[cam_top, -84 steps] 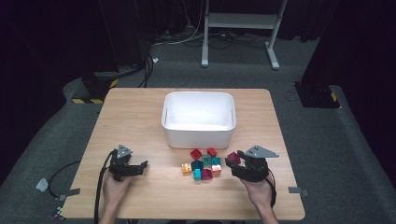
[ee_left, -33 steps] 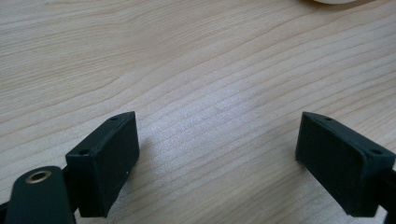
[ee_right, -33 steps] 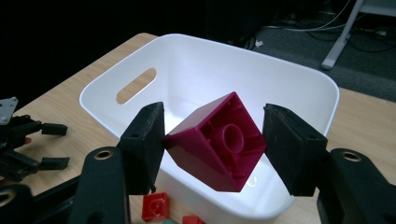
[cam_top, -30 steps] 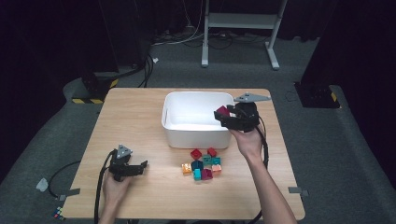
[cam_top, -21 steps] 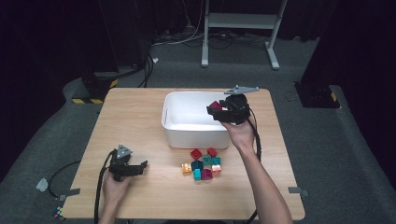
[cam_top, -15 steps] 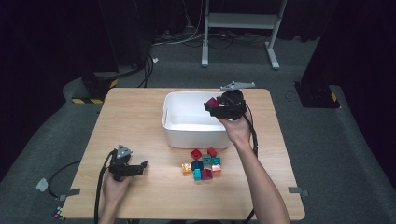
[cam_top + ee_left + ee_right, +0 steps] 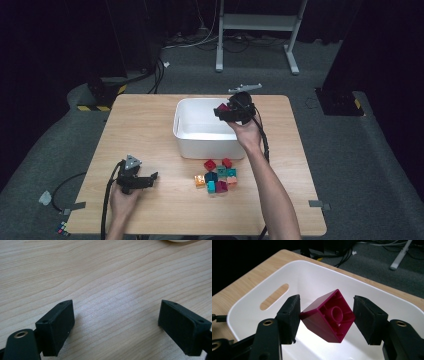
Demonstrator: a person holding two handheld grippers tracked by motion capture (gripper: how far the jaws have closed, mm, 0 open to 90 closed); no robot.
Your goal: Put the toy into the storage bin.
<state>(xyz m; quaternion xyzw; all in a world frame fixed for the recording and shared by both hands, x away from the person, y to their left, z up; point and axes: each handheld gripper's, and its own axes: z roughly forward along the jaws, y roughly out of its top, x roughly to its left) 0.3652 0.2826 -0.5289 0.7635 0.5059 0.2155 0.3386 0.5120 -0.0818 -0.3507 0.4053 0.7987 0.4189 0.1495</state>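
A wooden table [image 7: 150, 130] seen from above, with a person's forearms coming in from the near edge.

Nearest, at the left, the left gripper [image 7: 142, 181] rests low over bare wood. Its own view shows both jaws spread wide with nothing between them, just wood grain.

A little farther in, right of centre, lies a small heap of blocks [image 7: 217, 176] in red, teal and orange, just in front of a white bin [image 7: 187, 131].

Farther still, the right arm reaches out over the bin. The right gripper [image 7: 226, 112] hangs above the bin's right end, pointing left across the opening. It holds a magenta block [image 7: 328, 315], pinched by two opposite corners so the block sits tilted like a diamond, its hollow underside facing the camera. The jaws stand a little over half open, pressed against the block.

The key relation: the block sits directly above the bin's white floor [image 7: 312, 290], inside the rim, with clear air beneath it. Judging from this, releasing it would drop it into the bin, and the right hand is the one placed to do so.

Beyond the table, grey carpet and a white stand.
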